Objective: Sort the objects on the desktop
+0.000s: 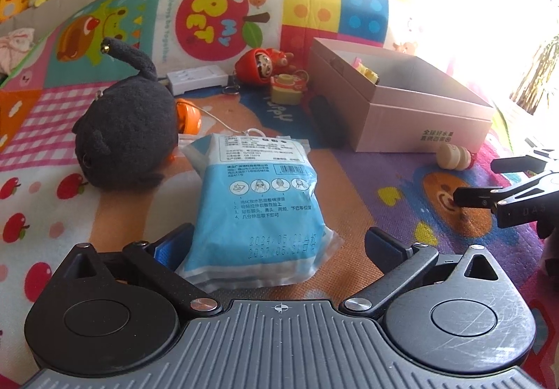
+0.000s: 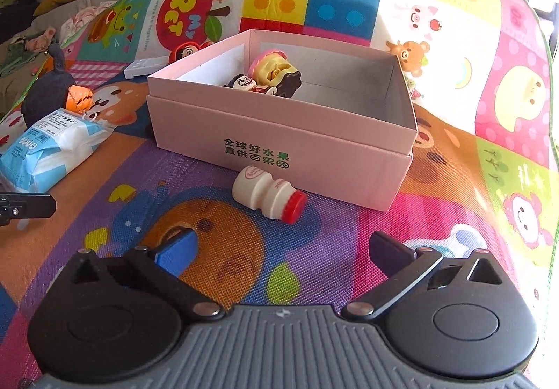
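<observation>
Now both grippers stand spread wide, gripping nothing. Relative to the pink box [image 2: 279, 144]: the toy bottle [image 2: 269, 195] lies on its side just before its front wall, ahead of the right gripper [image 2: 279, 251]; the blue packet [image 1: 258, 210] lies left of it, between the left gripper's [image 1: 276, 245] fingers, pads apart from it.

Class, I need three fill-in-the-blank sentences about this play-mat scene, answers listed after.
1. The pink box stands with its top ____.
2. The small bottle has a ____ cap and lies on its side.
3. The blue packet lies between the fingers of the ____ claw.

Answers: open; red; left
</observation>
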Demonstrator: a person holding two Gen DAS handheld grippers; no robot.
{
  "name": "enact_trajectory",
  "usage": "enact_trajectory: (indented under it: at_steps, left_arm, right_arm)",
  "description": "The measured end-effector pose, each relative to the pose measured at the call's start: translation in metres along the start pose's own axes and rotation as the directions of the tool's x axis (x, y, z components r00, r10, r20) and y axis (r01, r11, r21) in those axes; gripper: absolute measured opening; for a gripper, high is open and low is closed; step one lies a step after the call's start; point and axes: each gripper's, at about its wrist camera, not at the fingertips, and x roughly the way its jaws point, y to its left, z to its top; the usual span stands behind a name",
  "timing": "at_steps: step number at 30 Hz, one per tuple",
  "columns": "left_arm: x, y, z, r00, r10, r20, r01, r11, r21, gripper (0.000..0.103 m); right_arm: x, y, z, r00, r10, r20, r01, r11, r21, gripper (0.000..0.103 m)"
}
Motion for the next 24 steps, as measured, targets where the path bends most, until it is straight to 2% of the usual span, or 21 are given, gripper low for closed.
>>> enact_trajectory:
  at_steps: [3, 9, 18, 21, 24]
  left_arm:
    - [0.0, 0.001, 0.0, 1.0, -0.005, 0.003, 0.005, 1.0, -0.01, 0.103]
    - [0.0, 0.004, 0.0, 1.0, -0.012, 0.009, 0.012, 1.0, -0.023, 0.103]
    - [0.004, -0.008, 0.0, 0.999, 0.038, -0.013, -0.038, 0.999, 0.036, 0.103]
    - [0.005, -0.011, 0.0, 0.998, 0.055, -0.022, -0.054, 0.997, 0.058, 0.103]
    - [0.006, -0.012, 0.0, 0.998, 0.065, -0.028, -0.063, 0.996, 0.062, 0.103]
  right_arm:
    - [0.004, -0.005, 0.003, 1.0, 0.024, -0.014, -0.024, 0.999, 0.032, 0.103]
    - [0.006, -0.004, 0.006, 0.999, 0.019, -0.033, -0.018, 0.999, 0.042, 0.103]
    - [0.005, -0.002, 0.006, 0.999, 0.008, -0.032, -0.006, 0.997, 0.071, 0.103]
    - [0.002, 0.002, 0.006, 0.999, -0.019, -0.041, 0.023, 0.994, 0.109, 0.103]
    - [-0.002, 0.016, 0.01, 1.0, 0.022, -0.02, -0.019, 0.991, 0.131, 0.103]
